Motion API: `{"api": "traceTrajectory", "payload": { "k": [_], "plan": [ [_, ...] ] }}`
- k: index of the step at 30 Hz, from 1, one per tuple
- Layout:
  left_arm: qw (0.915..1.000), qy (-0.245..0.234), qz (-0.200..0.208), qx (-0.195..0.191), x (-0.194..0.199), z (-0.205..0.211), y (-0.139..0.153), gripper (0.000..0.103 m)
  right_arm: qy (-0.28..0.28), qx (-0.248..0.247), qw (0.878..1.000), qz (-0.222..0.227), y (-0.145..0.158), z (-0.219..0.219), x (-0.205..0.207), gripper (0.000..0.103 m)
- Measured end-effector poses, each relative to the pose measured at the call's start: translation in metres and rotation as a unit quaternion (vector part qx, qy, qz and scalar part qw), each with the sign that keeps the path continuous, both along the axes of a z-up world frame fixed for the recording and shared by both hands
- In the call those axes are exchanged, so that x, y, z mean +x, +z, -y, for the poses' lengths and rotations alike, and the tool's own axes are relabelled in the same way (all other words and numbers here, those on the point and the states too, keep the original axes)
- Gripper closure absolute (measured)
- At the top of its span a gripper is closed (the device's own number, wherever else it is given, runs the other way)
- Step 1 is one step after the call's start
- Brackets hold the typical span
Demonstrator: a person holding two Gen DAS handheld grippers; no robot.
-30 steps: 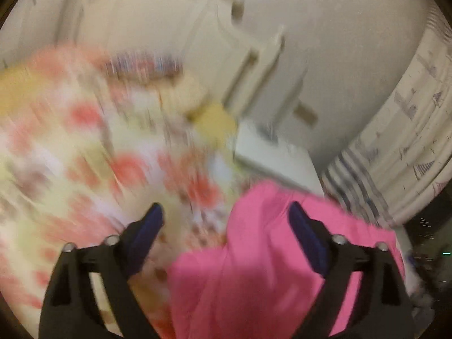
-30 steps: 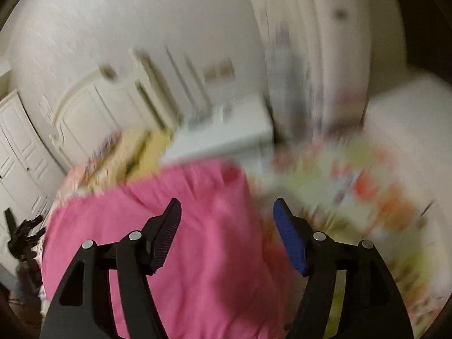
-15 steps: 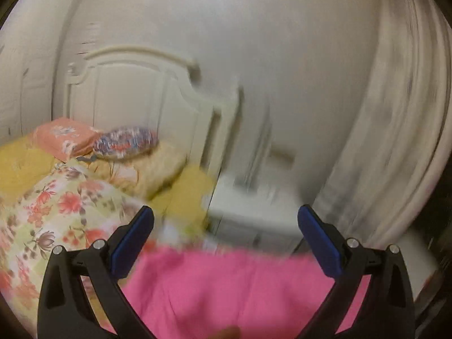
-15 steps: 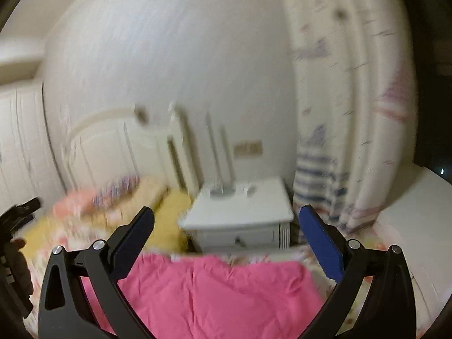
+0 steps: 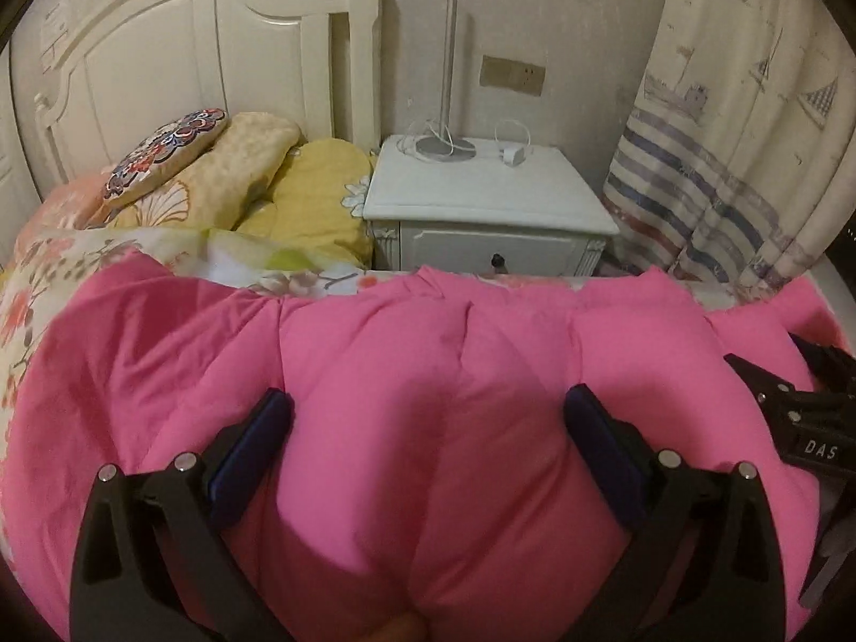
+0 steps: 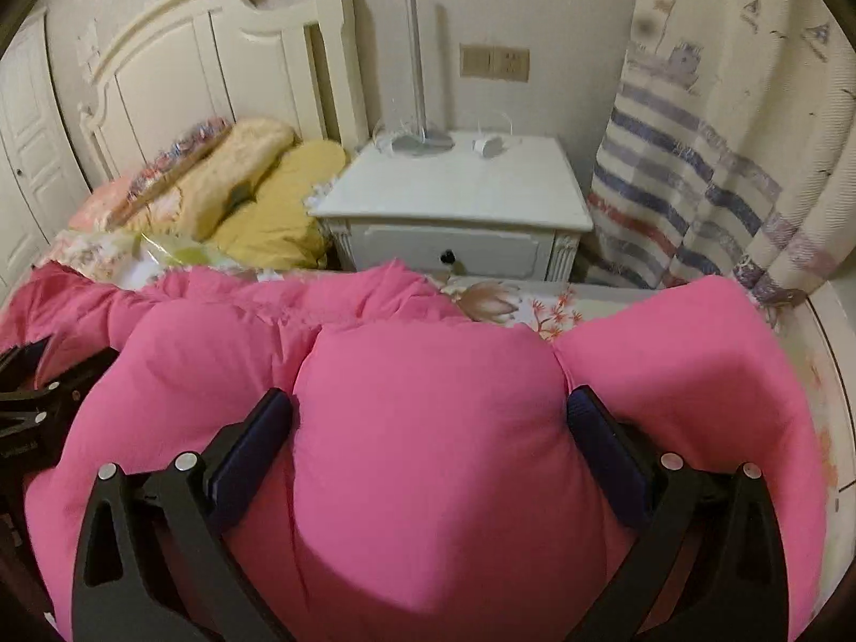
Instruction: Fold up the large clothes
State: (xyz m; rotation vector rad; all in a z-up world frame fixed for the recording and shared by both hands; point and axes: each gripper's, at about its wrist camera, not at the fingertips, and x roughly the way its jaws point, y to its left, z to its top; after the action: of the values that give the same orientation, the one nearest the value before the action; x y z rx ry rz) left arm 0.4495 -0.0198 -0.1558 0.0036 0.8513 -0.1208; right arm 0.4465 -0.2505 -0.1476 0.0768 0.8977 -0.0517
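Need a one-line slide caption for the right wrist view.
Right claw wide open, straddling a puffed fold of pink garment on the floral bedspread; white nightstand behind.

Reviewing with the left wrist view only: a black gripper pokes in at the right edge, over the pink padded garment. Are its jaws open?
Observer: Yes. In the right wrist view the right gripper stands wide open, with a puffed panel of the pink padded garment bulging between its fingers.
Operator: Does the garment cover the whole bed on that side?
Observer: No. The floral bedsheet shows in a gap between two panels, near the nightstand.
Operator: Anything left of the headboard?
Observer: A white panelled door stands there.
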Motion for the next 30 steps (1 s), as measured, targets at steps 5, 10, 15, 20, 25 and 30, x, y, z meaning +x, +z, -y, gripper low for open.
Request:
{"api": "traceTrajectory", "payload": {
  "k": [5,10,15,20,25,30],
  "plan": [
    [0.9999,0.004,0.008,0.01,0.006,0.004,-0.001,0.002,0.005,0.005,1.0,-0.014,-0.006,0.003,0.011,0.004],
    [0.9999,0.004,0.008,0.011,0.009,0.005,-0.004,0.002,0.008,0.024,1.0,-0.015,-0.011,0.008,0.014,0.004],
    [0.9999,0.004,0.009,0.01,0.009,0.005,-0.004,0.002,0.009,0.021,1.0,-0.019,-0.014,0.006,0.017,0.004],
    [0.9999,0.005,0.01,0.006,0.012,0.006,-0.005,0.002,0.009,0.021,1.0,-0.021,-0.017,0.005,0.018,0.004],
    [0.9999,0.005,0.01,0.006,0.013,0.006,-0.006,0.002,0.01,0.019,0.999,-0.023,-0.019,0.005,0.019,0.004],
    [0.9999,0.006,0.009,0.005,0.014,0.006,-0.008,0.002,0.011,0.022,0.999,-0.026,-0.022,0.005,0.02,0.004]
  ]
}}
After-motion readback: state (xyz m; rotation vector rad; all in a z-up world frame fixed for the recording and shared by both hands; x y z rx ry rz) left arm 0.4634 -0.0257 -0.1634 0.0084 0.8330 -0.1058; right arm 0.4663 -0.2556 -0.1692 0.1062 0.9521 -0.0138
